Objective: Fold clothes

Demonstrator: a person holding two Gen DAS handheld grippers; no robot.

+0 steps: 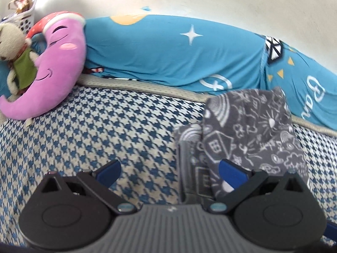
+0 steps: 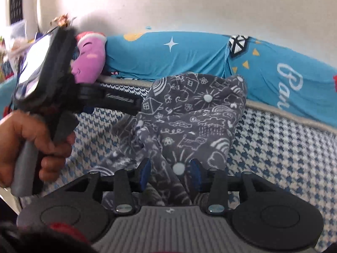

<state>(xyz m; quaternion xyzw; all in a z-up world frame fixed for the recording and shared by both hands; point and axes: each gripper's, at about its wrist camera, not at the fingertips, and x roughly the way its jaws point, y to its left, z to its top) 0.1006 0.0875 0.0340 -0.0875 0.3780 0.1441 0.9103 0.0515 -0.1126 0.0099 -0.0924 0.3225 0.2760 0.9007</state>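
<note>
Right gripper (image 2: 170, 174) half-closed around a raised fold of grey doodle-print garment (image 2: 189, 113); left gripper (image 1: 169, 171) spread wide.

Bunched straight ahead of the right claw, cloth between both blue pads; draped over the left claw's right finger (image 1: 231, 170), left finger clear. Underneath, blue houndstooth bedcover (image 1: 105, 126); beyond, teal bolster (image 1: 168, 50), pink moon plush (image 1: 54, 67), white wall.

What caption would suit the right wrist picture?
Right tool straddles a rumpled grey doodle-print garment on a blue-and-white houndstooth bed cover.
</note>
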